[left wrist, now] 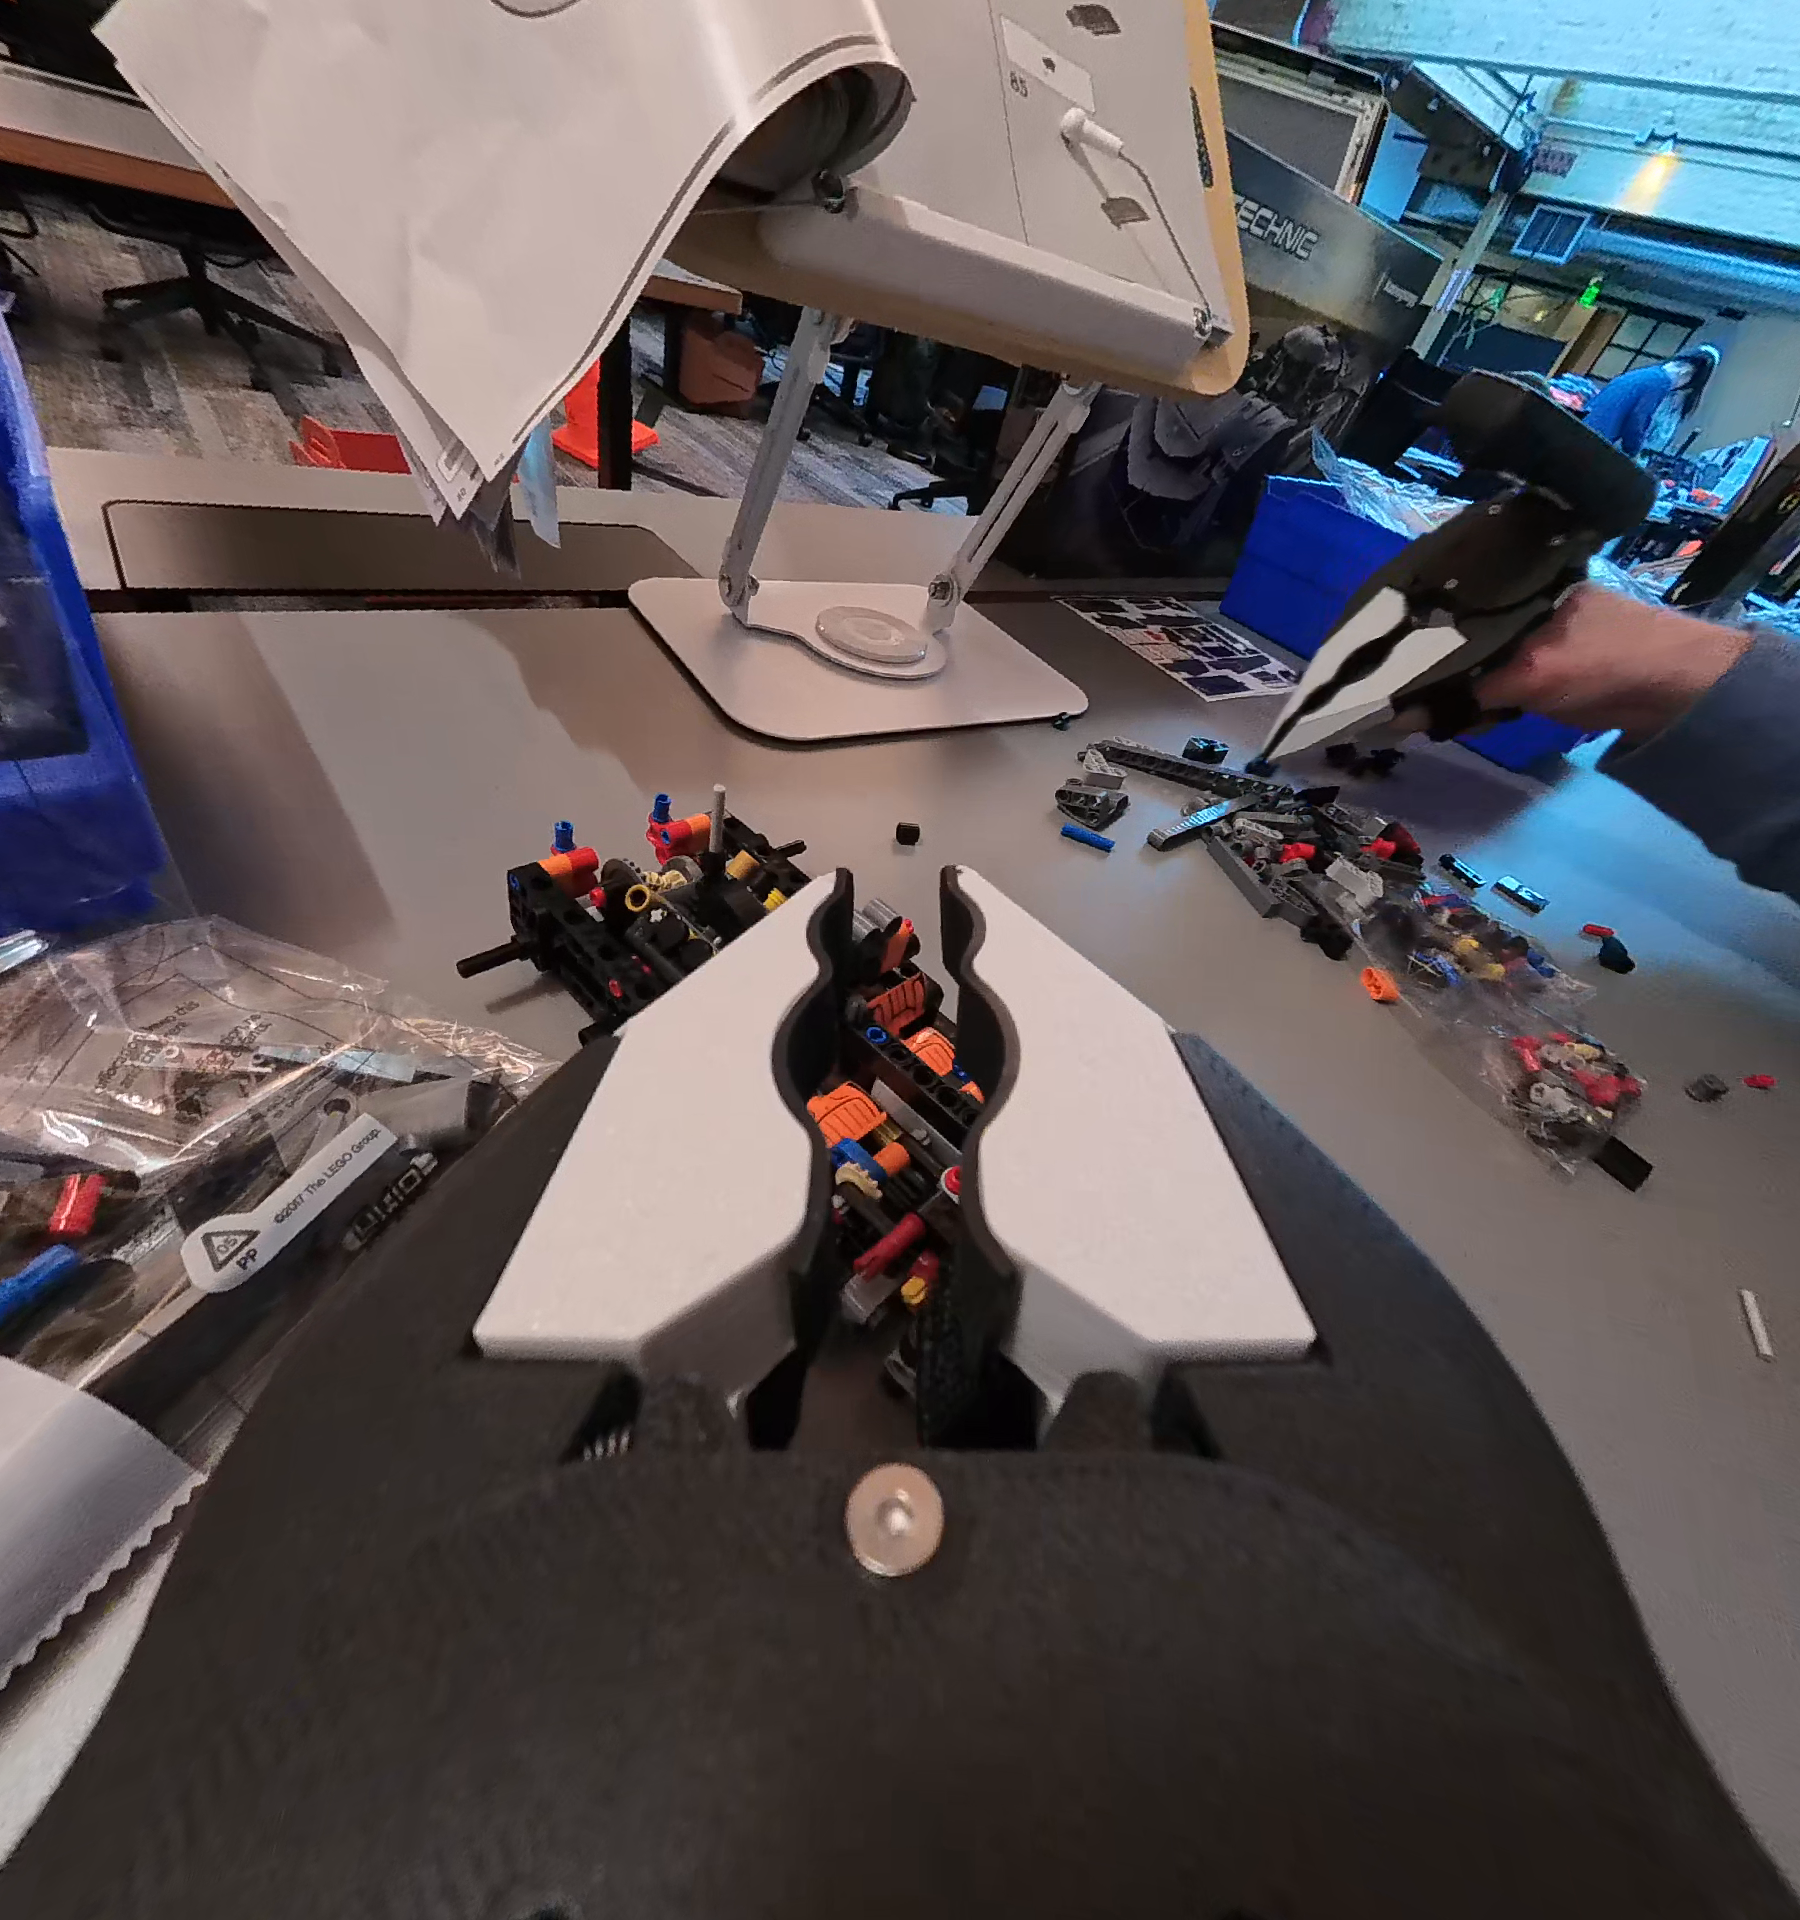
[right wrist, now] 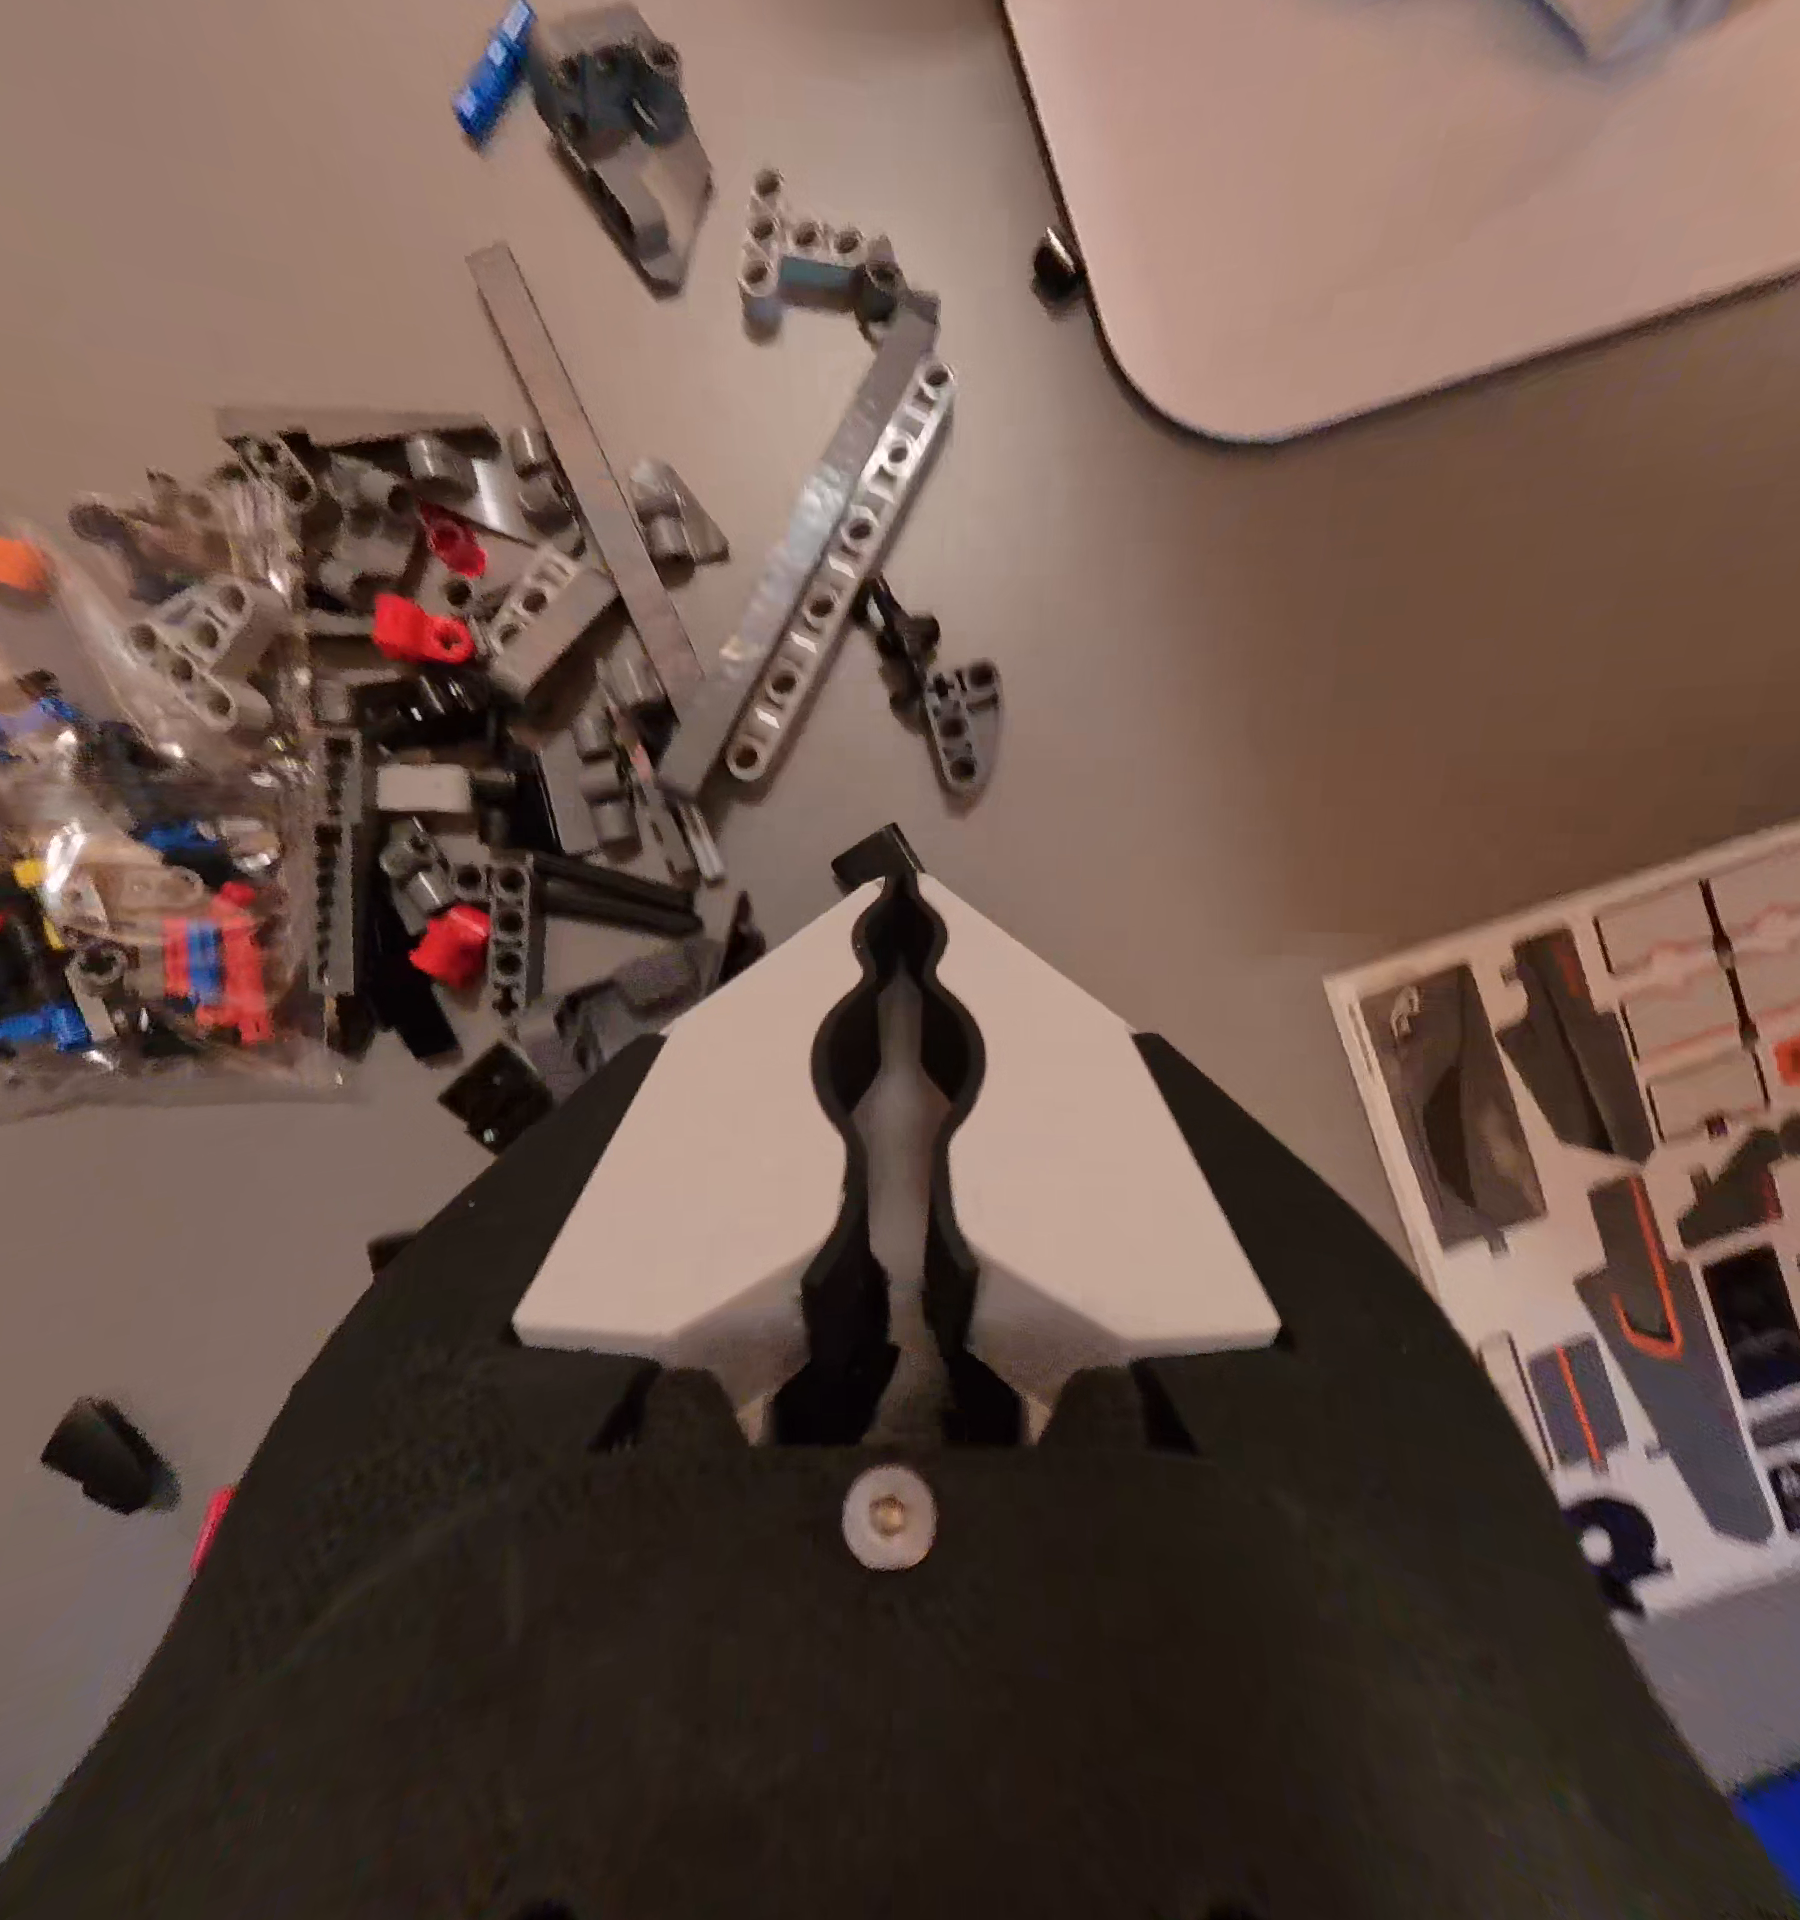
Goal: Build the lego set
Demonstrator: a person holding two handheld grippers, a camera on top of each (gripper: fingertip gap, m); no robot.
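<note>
Left tool [left wrist: 896, 878] sits nearest the lens, released, its fingers spread over the partly built lego assembly [left wrist: 667, 914] on the grey worktop [left wrist: 408, 748]. Blue bins stand at the left edge [left wrist: 34, 727] and far right [left wrist: 1301, 551]; contents cannot be told. Clear bags [left wrist: 179, 1122] beside the left tool hold mixed lego parts, and another bag [right wrist: 96, 831] holds red, blue and yellow pieces next to the loose grey beams [right wrist: 834, 571]. Right tool [right wrist: 891, 873] is clenched on a small black piece [right wrist: 875, 857].
</note>
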